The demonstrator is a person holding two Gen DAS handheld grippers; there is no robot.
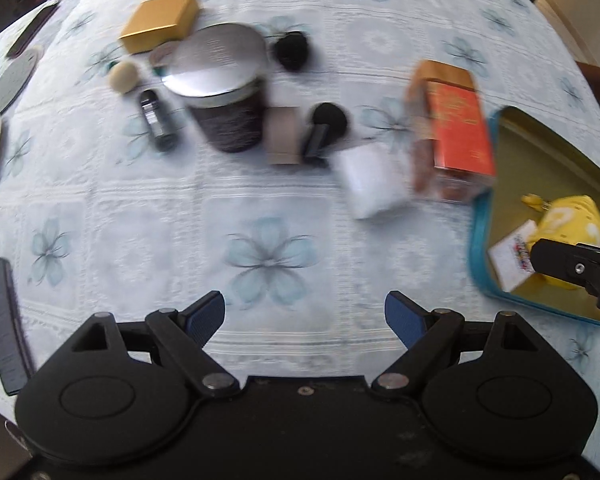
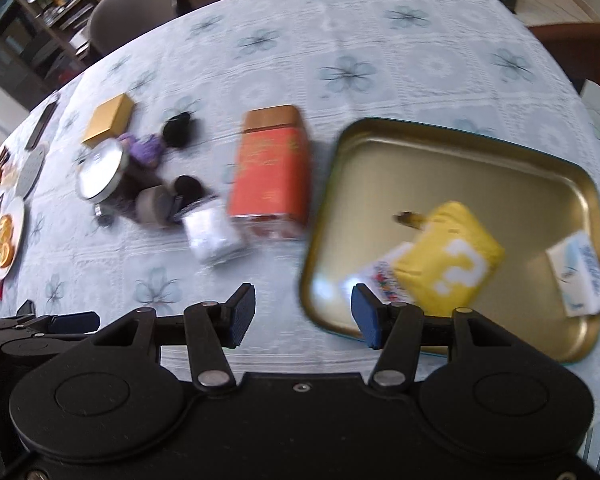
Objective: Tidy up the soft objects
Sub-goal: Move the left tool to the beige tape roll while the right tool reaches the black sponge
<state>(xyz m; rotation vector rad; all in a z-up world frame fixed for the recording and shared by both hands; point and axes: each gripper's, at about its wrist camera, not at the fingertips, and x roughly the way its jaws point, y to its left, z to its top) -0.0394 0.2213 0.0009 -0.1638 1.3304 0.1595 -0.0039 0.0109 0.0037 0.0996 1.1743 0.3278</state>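
Beyond right gripper [image 2: 303,316] empty fingers [image 2: 242,312]: yellow plush cube [image 2: 450,260] inside tin tray [image 2: 452,148].

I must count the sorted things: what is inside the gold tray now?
Inside the gold tray lie a yellow question-mark cube plush, its paper tag and a small white packet. What the plush covers is hidden.

I'm looking down on a table [image 2: 380,32] under a pale blue cloth printed with flowers, lit by soft daylight. Behind its far edge I see a grey chair [image 2: 132,4], dark shelving [image 2: 28,12] crammed with clutter, and a brown chair [image 2: 572,36] at right.
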